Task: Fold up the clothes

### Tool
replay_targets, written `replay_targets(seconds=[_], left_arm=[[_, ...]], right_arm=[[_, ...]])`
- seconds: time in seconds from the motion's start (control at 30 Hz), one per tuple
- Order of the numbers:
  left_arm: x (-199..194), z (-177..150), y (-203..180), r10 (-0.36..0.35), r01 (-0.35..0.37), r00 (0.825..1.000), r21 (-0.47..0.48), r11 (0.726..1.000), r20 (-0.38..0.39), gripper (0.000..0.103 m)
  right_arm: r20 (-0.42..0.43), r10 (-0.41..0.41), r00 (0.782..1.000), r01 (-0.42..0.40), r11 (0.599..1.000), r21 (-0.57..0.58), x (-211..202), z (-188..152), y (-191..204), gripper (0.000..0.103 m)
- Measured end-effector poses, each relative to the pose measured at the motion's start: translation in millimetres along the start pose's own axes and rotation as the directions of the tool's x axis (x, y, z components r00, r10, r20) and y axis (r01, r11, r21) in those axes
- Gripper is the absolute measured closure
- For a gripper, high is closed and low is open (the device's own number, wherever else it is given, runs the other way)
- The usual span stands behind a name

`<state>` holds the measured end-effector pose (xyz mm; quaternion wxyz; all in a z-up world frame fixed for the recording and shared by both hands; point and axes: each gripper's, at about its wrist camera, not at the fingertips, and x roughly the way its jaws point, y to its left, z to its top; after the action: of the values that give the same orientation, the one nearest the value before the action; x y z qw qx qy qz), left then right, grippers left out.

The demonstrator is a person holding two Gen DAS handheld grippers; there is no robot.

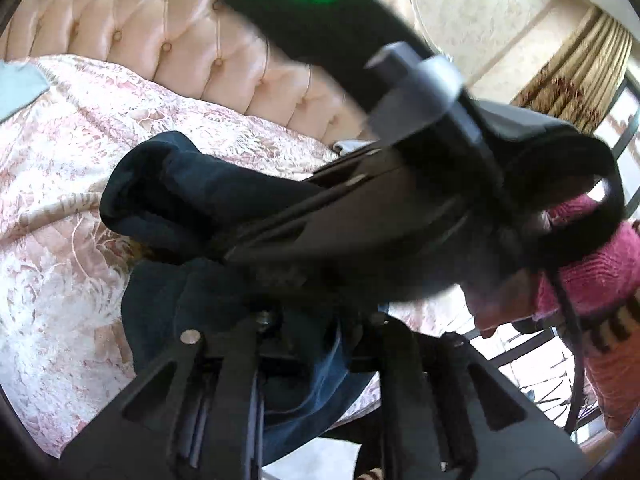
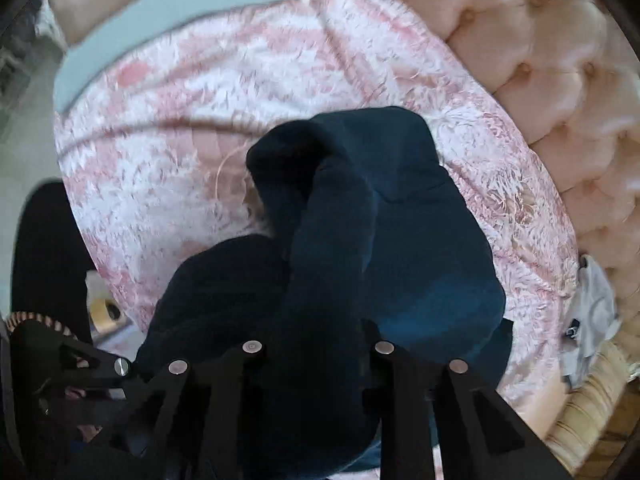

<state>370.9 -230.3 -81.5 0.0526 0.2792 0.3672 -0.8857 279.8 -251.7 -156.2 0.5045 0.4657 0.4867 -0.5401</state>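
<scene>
Mid-fold on the bed (image 2: 168, 152): the right claw (image 2: 316, 364) is clenched on the dark-blue garment (image 2: 400, 240), bunched toward twelve o'clock. The left claw's (image 1: 316, 344) grip I cannot tell. Next, probably, lay the cloth flat.

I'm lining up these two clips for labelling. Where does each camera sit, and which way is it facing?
Left wrist: on the left gripper, facing across the bed toward the tufted headboard; the right gripper and a pink sleeve cross it.
Right wrist: on the right gripper, looking down at the dark blue garment between its jaws.
Shared: garment, pink bedspread, headboard.
</scene>
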Motion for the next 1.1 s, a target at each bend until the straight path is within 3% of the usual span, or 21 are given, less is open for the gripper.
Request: replay_targets(seconds=[0.03, 0.1, 0.13, 0.3, 0.4, 0.53, 0.7, 0.87, 1.0, 1.03, 1.1], left_arm=[[1, 0, -1, 0.013, -0.013, 1.0, 0.009, 1.0, -0.002, 0.063], [2, 2, -4, 0.027, -0.026, 1.0, 0.033, 0.999, -0.014, 0.004], [2, 2, -6, 0.021, -0.021, 1.0, 0.044, 0.999, -0.016, 0.0], [-2, 4, -8, 0.039, -0.036, 0.999, 0.104, 0.994, -0.027, 0.0], [-10, 8, -5, 0.041, -0.037, 0.999, 0.109, 0.993, -0.027, 0.0], [-21, 20, 6, 0.072, -0.071, 0.997, 0.098, 0.993, -0.009, 0.0], [-3, 52, 12, 0.115, -0.109, 0.992, 0.113, 0.988, -0.045, 0.0], [23, 60, 5, 0.089, -0.08, 0.992, 0.095, 0.992, -0.093, 0.0], [52, 59, 5, 0.069, -0.061, 0.986, 0.06, 0.996, -0.15, 0.0], [57, 59, 5, 0.063, -0.055, 0.985, 0.05, 0.997, -0.16, 0.0], [64, 56, 7, 0.055, -0.05, 0.983, 0.029, 0.998, -0.178, 0.0]], right_arm=[[0.035, 0.022, 0.999, -0.024, 0.999, 0.039, -3, -5, -8, 0.088], [0.112, 0.058, 0.992, -0.071, 0.99, 0.121, -9, -19, -27, 0.089], [0.152, 0.074, 0.986, -0.099, 0.982, 0.163, -12, -27, -38, 0.089], [0.353, 0.068, 0.933, -0.204, 0.909, 0.363, -31, -76, -89, 0.089], [0.447, 0.059, 0.892, -0.296, 0.826, 0.48, -32, -119, -121, 0.089], [0.508, 0.019, 0.861, -0.359, 0.729, 0.582, -28, -175, -146, 0.089], [0.502, -0.036, 0.864, -0.36, 0.655, 0.665, -15, -217, -159, 0.089], [0.483, -0.039, 0.875, -0.354, 0.63, 0.691, -2, -218, -162, 0.089], [0.476, -0.028, 0.879, -0.377, 0.571, 0.729, 17, -224, -170, 0.089], [0.475, -0.025, 0.88, -0.383, 0.554, 0.739, 22, -225, -172, 0.087], [0.446, -0.044, 0.894, -0.35, 0.553, 0.756, 25, -229, -171, 0.074]])
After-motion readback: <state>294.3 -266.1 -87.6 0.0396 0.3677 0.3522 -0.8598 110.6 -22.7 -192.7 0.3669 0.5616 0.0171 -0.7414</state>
